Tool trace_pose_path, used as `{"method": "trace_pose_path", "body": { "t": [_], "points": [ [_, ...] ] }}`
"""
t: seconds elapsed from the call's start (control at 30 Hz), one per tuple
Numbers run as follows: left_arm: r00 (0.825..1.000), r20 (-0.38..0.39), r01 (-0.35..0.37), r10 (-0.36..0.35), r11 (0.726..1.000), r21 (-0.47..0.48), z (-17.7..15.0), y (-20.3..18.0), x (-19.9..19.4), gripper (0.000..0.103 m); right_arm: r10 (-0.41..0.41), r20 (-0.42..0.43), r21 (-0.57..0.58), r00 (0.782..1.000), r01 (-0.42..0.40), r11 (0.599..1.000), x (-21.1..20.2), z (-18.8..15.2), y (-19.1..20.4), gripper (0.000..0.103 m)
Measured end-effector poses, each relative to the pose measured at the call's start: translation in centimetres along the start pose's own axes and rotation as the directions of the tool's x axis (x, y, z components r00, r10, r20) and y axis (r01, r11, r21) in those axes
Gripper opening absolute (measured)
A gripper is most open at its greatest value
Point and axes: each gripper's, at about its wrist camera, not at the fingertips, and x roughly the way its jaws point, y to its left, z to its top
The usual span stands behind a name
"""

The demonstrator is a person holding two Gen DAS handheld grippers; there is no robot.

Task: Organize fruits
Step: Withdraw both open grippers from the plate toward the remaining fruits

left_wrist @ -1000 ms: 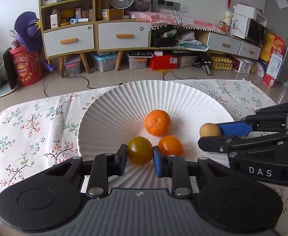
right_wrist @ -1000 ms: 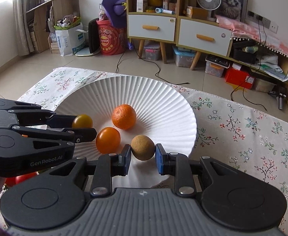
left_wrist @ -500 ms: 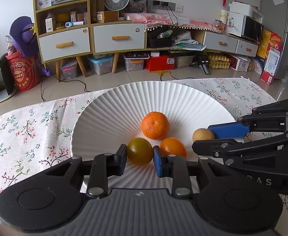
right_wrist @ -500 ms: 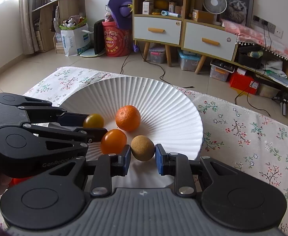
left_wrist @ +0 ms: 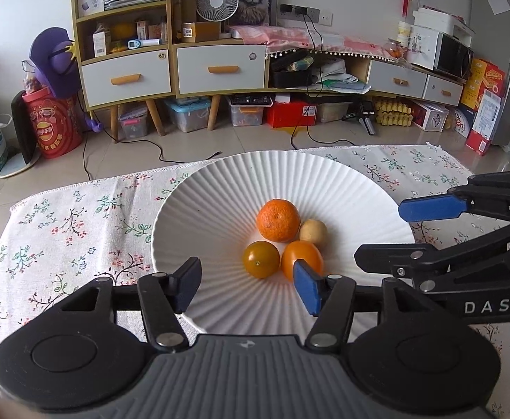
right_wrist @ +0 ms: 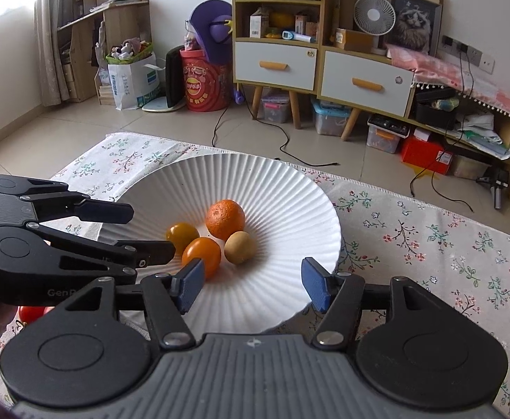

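Both tools' jaws were opening, gripping nothing: the left tool [left_wrist: 248, 284] and the right tool [right_wrist: 251, 284] hung over the white plate [left_wrist: 220, 181]. Just ahead of them sat four touching fruits: mandarin [left_wrist: 278, 220], yellow tomato [left_wrist: 261, 259], orange tomato [left_wrist: 302, 258], brown fruit [left_wrist: 313, 232].

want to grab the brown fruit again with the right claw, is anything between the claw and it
Nothing visible blocks it. The brown fruit lies in the white plate just beyond the right claw, whose jaws are opening with nothing between them. The orange tomato touches its left side, by the left finger.
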Motion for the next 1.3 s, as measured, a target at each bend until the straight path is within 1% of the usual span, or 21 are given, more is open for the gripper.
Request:
{"method": "trace_pose_path", "body": {
  "t": [0.1, 0.17, 0.27, 0.43, 0.53, 0.63, 0.93, 1.3],
  "points": [
    [1.0, -0.004, -0.002, 0.002, 1.0, -0.004, -0.1, 0.2, -0.8, 0.058, 0.003, 0.006, -0.001, 1.0, -0.003, 1.0, -0.6, 0.0, 0.2, 0.066],
    [1.0, -0.006, -0.002, 0.002, 1.0, -0.009, -0.2, 0.4, -1.2, 0.064, 0.005, 0.009, -0.005, 1.0, -0.005, 1.0, -1.0, 0.0, 0.4, 0.071],
    [1.0, -0.001, -0.001, 0.001, 1.0, -0.008, -0.4, 0.7, -2.1, 0.071, 0.005, 0.015, -0.013, 1.0, -0.004, 1.0, -1.6, -0.1, 0.6, 0.074],
    [1.0, -0.002, -0.012, 0.012, 1.0, -0.002, -1.0, 1.2, -3.6, 0.077, 0.01, 0.022, -0.018, 1.0, -0.01, 1.0, -2.5, -0.4, 1.0, 0.08],
    [1.0, -0.004, -0.017, 0.017, 1.0, -0.013, -1.2, 1.7, -4.3, 0.08, 0.015, 0.022, -0.018, 1.0, -0.014, 1.0, -3.0, -0.7, 1.3, 0.082],
    [1.0, -0.01, -0.019, 0.019, 0.999, -0.027, -1.5, 2.2, -5.0, 0.083, 0.024, 0.027, -0.012, 0.999, -0.024, 1.0, -3.5, -0.9, 1.6, 0.087],
    [0.999, -0.017, -0.039, 0.038, 0.999, -0.034, -3.6, 3.3, -7.2, 0.092, 0.058, 0.045, 0.061, 0.997, -0.06, 0.996, -4.9, -1.7, 2.3, 0.102],
    [0.998, -0.032, -0.051, 0.05, 0.998, -0.033, -6.0, 4.6, -9.6, 0.095, 0.079, 0.036, 0.07, 0.996, -0.082, 0.994, -5.8, -3.1, 3.7, 0.102]
  ]
}}
